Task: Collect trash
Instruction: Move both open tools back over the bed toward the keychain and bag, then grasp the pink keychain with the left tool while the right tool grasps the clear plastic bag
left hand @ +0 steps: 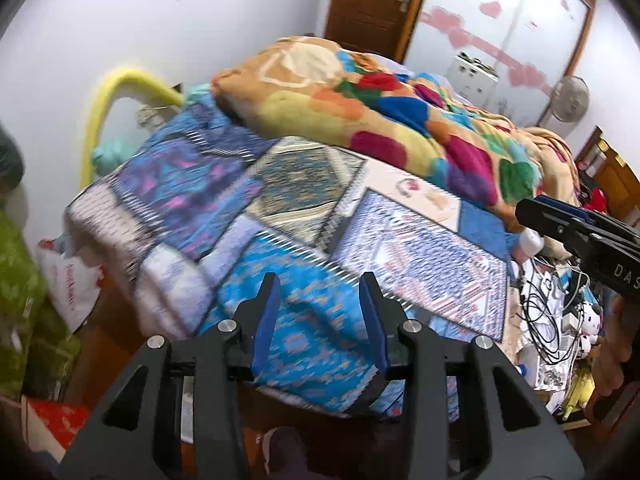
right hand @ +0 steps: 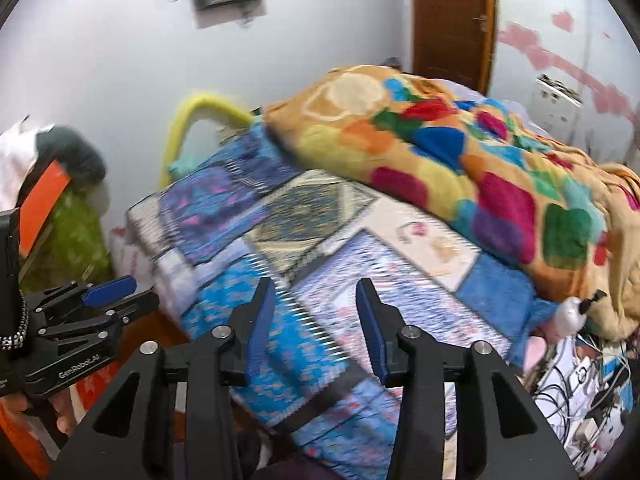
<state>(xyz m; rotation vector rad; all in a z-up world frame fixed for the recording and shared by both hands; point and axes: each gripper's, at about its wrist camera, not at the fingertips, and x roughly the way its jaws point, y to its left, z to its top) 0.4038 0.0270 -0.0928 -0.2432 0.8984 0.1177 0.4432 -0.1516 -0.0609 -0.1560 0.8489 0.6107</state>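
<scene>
Left wrist view shows the left gripper (left hand: 320,300) with fingers spread and holding nothing, hovering over the foot of the bed (left hand: 280,216). The right gripper (right hand: 316,304) is likewise spread and empty. Nothing appears collected yet, so the task looks barely begun. Likely trash lies in the clutter (left hand: 552,320) of cables and papers beside the bed's right edge, near a white bottle (right hand: 570,314); which pieces are rubbish is hard to tell. A white plastic bag (left hand: 72,280) on the floor at left might receive it.
</scene>
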